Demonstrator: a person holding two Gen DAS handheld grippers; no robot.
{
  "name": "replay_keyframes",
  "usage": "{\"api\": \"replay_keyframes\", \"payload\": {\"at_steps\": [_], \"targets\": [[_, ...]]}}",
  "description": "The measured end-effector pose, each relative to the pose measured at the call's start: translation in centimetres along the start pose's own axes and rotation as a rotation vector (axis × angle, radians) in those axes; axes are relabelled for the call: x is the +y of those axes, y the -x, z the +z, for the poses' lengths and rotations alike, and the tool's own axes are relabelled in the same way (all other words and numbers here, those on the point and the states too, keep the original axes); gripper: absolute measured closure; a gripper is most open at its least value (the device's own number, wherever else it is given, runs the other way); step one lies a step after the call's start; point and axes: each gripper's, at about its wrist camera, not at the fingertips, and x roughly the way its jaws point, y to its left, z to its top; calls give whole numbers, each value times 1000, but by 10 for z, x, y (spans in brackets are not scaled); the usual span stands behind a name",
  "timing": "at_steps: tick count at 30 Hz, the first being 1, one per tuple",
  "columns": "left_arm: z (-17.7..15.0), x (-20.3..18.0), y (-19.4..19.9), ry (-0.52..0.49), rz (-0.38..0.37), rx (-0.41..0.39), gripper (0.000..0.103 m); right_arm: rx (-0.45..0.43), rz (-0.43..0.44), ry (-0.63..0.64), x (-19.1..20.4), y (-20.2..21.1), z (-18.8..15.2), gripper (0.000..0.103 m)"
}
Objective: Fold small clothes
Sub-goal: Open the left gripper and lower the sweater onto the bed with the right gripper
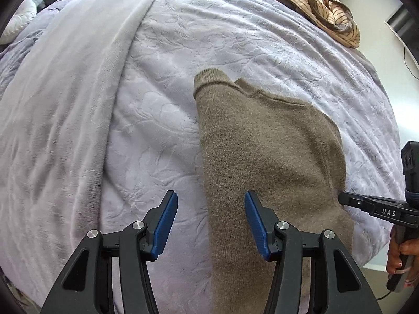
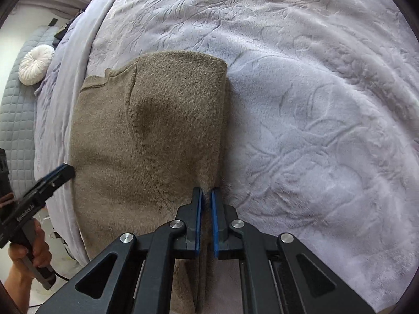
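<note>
Sweater point(image 2: 146, 136), brown and fuzzy, lies flat on the bed point(image 2: 314, 104). The bed has a pale purple blanket point(image 1: 209, 39) with a leaf pattern pressed into it. One sleeve point(image 2: 180, 110) is folded over the body of the sweater, and its neck edge faces away from the person.

The right gripper point(image 2: 207, 196) points down at the right edge of the sweater. Its blue fingers point(image 2: 199, 222) are closed tight on a pinch of the brown cloth there. In the left wrist view, this gripper comes in from the right side and its tip touches the sweater's edge.

The left gripper point(image 1: 210, 209) hangs over the left edge of the sweater. Its fingers point(image 1: 165, 225) are apart and hold nothing. One finger is above the blanket and the other is above the brown cloth. A hand point(image 2: 28, 251) holds its handle.

A smooth pale cover point(image 1: 65, 104) lies folded along the left side of the bed. A striped cloth point(image 1: 330, 13) is bunched up at the far corner. A round white cushion point(image 2: 36, 65) sits off to the left, beyond the bed.
</note>
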Motion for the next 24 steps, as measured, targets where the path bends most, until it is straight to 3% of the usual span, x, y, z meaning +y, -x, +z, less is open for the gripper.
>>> {"api": "replay_keyframes", "payload": {"at_steps": [9, 14, 17, 21, 24], "targets": [[8, -18, 17, -67, -72, -20, 48, -66, 37, -19, 8, 42, -15, 96], [19, -36, 3, -84, -167, 3, 48, -67, 33, 20, 27, 38, -9, 96], [13, -43, -18, -106, -160, 56, 48, -32, 19, 23, 32, 26, -10, 96], [5, -44, -31, -126, -139, 59, 48, 13, -68, 63, 30, 2, -21, 97], [5, -46, -32, -138, -133, 59, 48, 8, -54, 47, 19, -6, -22, 99]]}}
